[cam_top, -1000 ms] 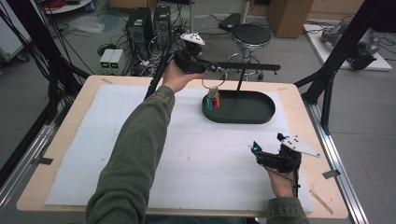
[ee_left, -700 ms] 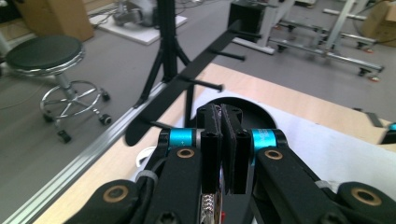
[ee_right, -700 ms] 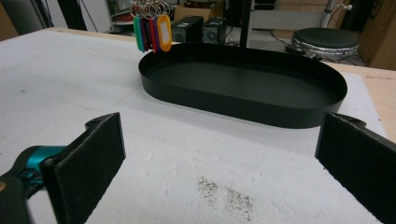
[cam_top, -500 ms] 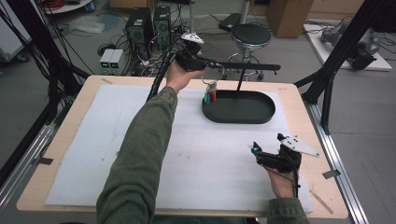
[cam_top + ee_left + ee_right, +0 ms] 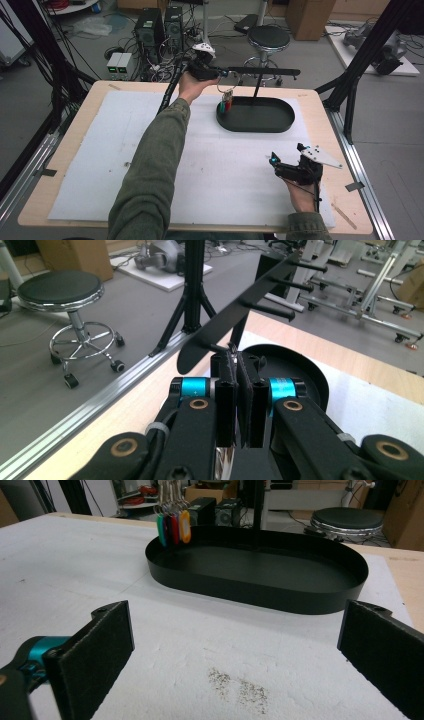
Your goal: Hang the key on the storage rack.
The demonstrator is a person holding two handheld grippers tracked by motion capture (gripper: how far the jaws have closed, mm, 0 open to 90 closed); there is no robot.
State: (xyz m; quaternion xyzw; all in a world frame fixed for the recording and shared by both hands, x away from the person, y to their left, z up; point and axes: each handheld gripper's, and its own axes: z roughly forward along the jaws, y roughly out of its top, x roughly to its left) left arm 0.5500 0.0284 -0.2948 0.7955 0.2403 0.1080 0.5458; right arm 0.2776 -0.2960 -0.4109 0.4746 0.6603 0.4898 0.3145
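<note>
Over the table's far edge, in the high view, the left gripper [image 5: 220, 74] is held out at the end of a green-sleeved arm, its jaws pinched on a ring from which a bunch of key tags [image 5: 226, 104] hangs. The tags — green, red and others — dangle at the left end of the black tray [image 5: 260, 125], just at its rim. A black rack [image 5: 265, 72] on a post stands up from the tray's far side. Near the table's right front corner the right gripper [image 5: 280, 165] rests low over the white mat [image 5: 100, 150], jaws spread.

From the left gripper view, the two jaws are pressed close together with a thin bit of metal caught at their tips, right under the rack's [image 5: 235, 320] near end; the tray [image 5: 305, 370] lies beyond.

From the right gripper view, both pads [image 5: 107, 630] stand wide apart with nothing between — the tray [image 5: 260, 590] sits ahead, the tags [image 5: 172, 527] hanging over its far left rim.
</note>
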